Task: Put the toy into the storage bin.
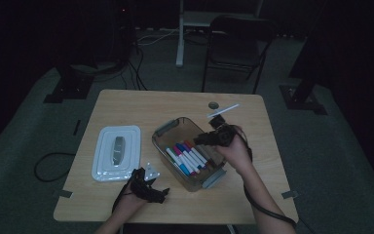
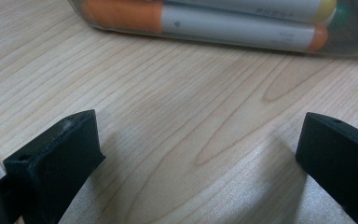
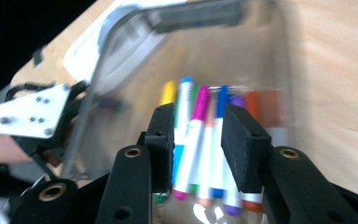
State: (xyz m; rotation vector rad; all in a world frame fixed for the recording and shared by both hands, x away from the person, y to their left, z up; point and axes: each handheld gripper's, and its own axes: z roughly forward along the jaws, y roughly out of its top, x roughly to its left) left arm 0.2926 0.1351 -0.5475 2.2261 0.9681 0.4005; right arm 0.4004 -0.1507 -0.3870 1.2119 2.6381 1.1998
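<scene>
A clear plastic box (image 1: 168, 127) stands mid-table with several coloured markers (image 1: 187, 157) lying side by side in it. My right gripper (image 1: 212, 137) hovers over the box's right side. In the right gripper view its jaws (image 3: 199, 114) stand slightly apart with nothing between them, pointing down at the markers (image 3: 200, 135). My left gripper (image 1: 158, 192) rests low on the table in front of the box. Its jaws (image 2: 198, 123) are wide open over bare wood, facing the box wall, with orange-capped markers (image 2: 242, 28) behind it.
A white lid (image 1: 117, 152) with a grey handle lies flat to the left of the box. A white strip (image 1: 223, 111) and a small round disc (image 1: 213, 105) lie behind the box. A dark chair (image 1: 238, 44) stands beyond the table's far edge.
</scene>
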